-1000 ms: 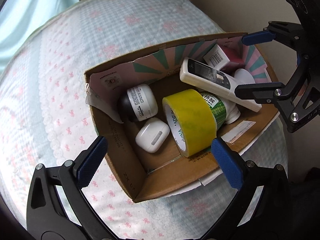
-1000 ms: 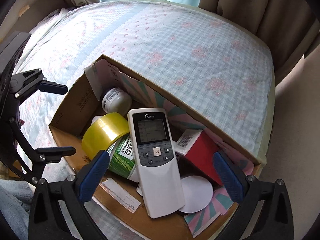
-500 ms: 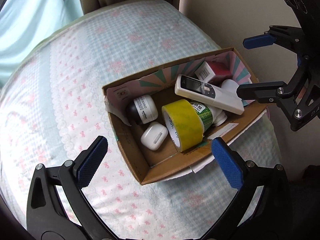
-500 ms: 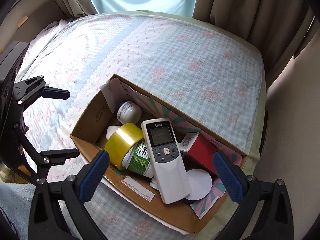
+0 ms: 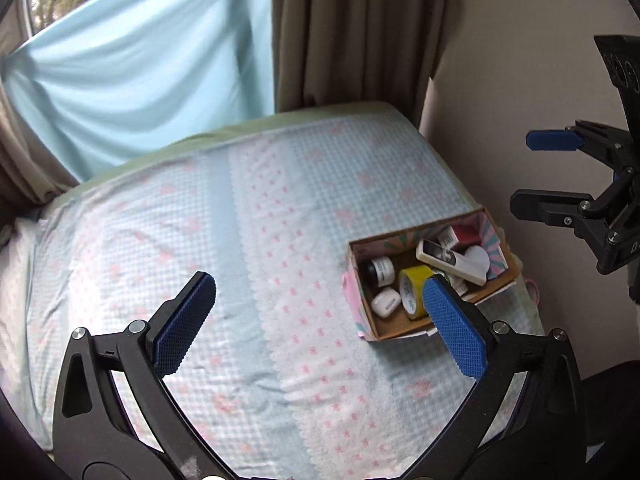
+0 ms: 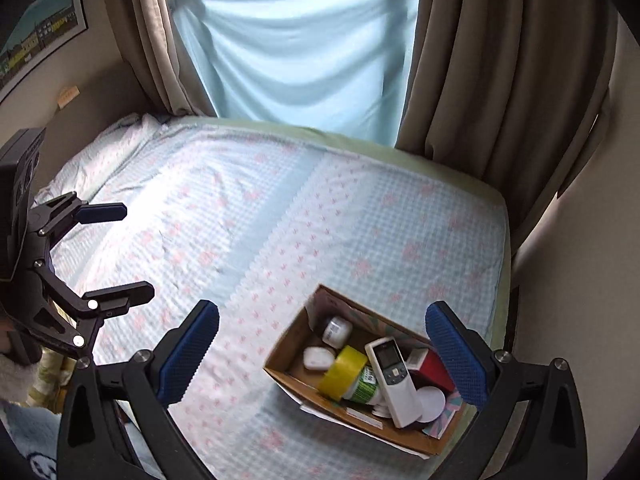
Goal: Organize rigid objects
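From the left wrist view, the left gripper (image 5: pixel 320 320) hangs high over the bed (image 5: pixel 240 220) with its blue fingers (image 5: pixel 186 322) spread wide and nothing between them, while the cardboard box (image 5: pixel 366 308) sits near the bed's right edge, close to the wall. Inside it I make out a yellow tape roll (image 5: pixel 412 286), a white remote (image 5: pixel 450 261) lying slantwise across the other things, a small white case (image 5: pixel 386 301), a dark jar with a white label (image 5: pixel 380 271) and a red box (image 5: pixel 468 234). The right gripper (image 5: pixel 540 172) shows at the side, also spread and empty. From the right wrist view, the right gripper (image 6: pixel 322 354) is wide open above the same cardboard box (image 6: pixel 288 376), and the remote (image 6: pixel 394 380) rests on top of a green-labelled bottle (image 6: pixel 366 386) and a white round lid (image 6: pixel 430 400) rather than flat on the bottom. That is my worry: everything looks to be in, but the pile is loose, so a nudge to the box could roll the tape (image 6: pixel 344 370) or tip the remote out. The box also stands near the mattress edge on soft bedding, so a careless bump could send it toward the floor.
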### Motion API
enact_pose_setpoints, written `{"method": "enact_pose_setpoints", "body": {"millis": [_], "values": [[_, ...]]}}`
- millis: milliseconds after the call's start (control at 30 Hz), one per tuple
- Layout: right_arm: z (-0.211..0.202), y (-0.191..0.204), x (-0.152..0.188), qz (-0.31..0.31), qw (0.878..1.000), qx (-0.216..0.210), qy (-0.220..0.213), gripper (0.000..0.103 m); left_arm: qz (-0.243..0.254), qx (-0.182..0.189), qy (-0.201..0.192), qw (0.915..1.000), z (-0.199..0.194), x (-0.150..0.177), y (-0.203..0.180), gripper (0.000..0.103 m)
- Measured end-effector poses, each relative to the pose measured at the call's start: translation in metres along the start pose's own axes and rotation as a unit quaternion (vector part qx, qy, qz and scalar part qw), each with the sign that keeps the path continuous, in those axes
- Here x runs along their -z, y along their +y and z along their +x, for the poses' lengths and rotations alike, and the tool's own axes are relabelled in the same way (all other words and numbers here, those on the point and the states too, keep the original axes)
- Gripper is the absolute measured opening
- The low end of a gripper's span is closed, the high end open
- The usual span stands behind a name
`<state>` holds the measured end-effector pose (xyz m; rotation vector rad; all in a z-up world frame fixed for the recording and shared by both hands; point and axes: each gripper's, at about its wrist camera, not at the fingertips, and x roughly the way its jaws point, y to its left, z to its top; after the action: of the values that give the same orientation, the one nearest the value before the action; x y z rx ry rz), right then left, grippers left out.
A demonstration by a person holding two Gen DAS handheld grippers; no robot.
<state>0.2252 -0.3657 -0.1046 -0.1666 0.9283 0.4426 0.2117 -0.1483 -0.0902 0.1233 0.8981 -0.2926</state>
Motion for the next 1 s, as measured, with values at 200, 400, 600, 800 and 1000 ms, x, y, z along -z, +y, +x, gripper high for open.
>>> {"method": "enact_pose_setpoints", "body": {"millis": [200, 400, 600, 800, 1000], "values": [[-0.07, 0.072, -0.021, 0.049, 0.994, 0.069, -0.069, 0.103, -0.034, -0.023, -0.101, 0.994, -0.104, 0.001, 0.05, 0.103], [-0.114, 0.124, 0.0, 0.133, 0.975, 0.133, -0.12, 0.103, -0.051, -0.055, -0.172, 0.9822, -0.169, 0.031, 0.067, 0.103], [-0.123, 0.155, 0.025, 0.131, 0.965, 0.174, -0.145, 0.103, -0.045, -0.092, -0.191, 0.9762, -0.19, 0.065, 0.07, 0.103], [-0.129, 0.159, 0.026, 0.142, 0.961, 0.185, -0.148, 0.103, -0.063, -0.073, -0.193, 0.9765, -0.192, 0.078, 0.079, 0.103], [-0.133, 0.161, 0.027, 0.146, 0.958, 0.192, -0.153, 0.103, -0.067, -0.072, -0.201, 0.9747, -0.193, 0.076, 0.081, 0.103]]}}
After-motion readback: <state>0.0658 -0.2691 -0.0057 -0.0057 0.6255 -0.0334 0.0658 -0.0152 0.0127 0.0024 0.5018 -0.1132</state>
